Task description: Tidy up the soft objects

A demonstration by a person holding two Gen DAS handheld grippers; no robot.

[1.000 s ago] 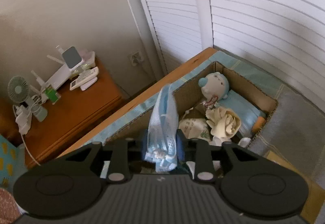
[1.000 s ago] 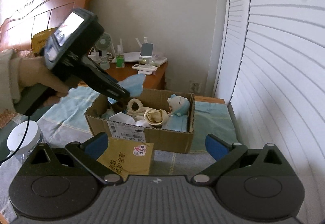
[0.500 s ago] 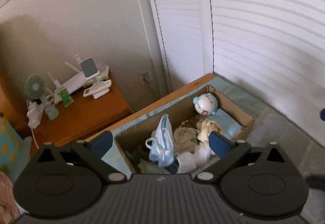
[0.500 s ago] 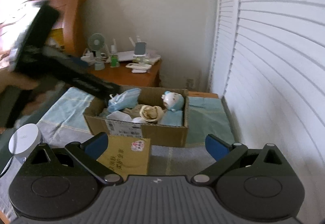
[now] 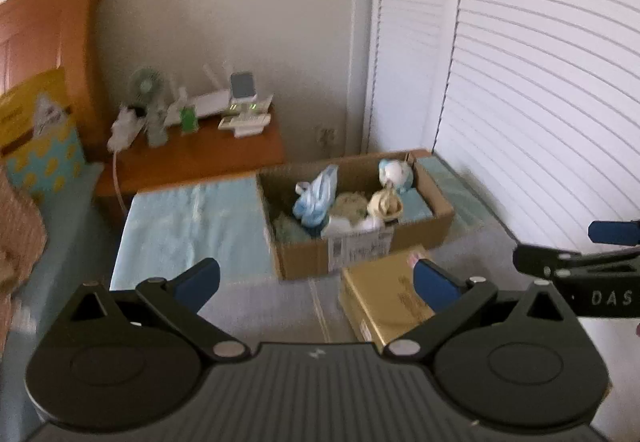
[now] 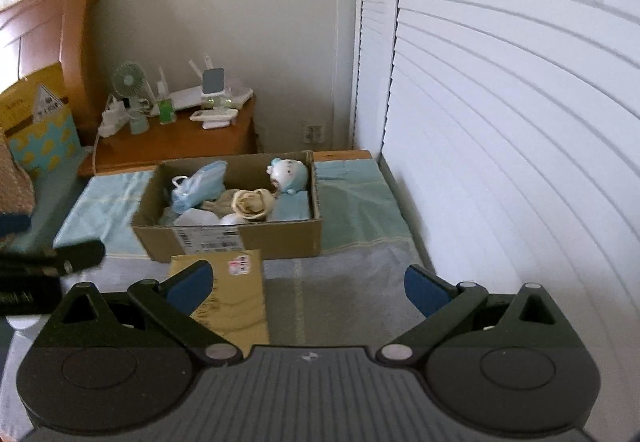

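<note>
A cardboard box (image 5: pixel 304 258) (image 6: pixel 280 238) stands on the bed. Inside it lie a clear bag of pale blue soft items (image 5: pixel 316 197) (image 6: pixel 200 185), a blue-and-white doll (image 5: pixel 394 171) (image 6: pixel 288 175), a cream plush piece (image 5: pixel 386 203) (image 6: pixel 250 201) and other cloths. My left gripper (image 5: pixel 316 278) is open and empty, well back from the box's near left corner. My right gripper (image 6: pixel 308 282) is open and empty too, facing the box front. Each gripper shows at the edge of the other's view.
A flat yellow packet (image 5: pixel 384 298) (image 6: pixel 236 294) lies just in front of the box. A wooden nightstand (image 6: pixel 180 141) with a fan and small devices stands behind. White louvred doors (image 6: pixel 500 121) run along the right. A pale blue towel (image 5: pixel 188 226) covers the bed.
The left gripper opened, dropping the blue bag into the box's left end, then drew back and rolled level. The right gripper rose slightly and stayed open.
</note>
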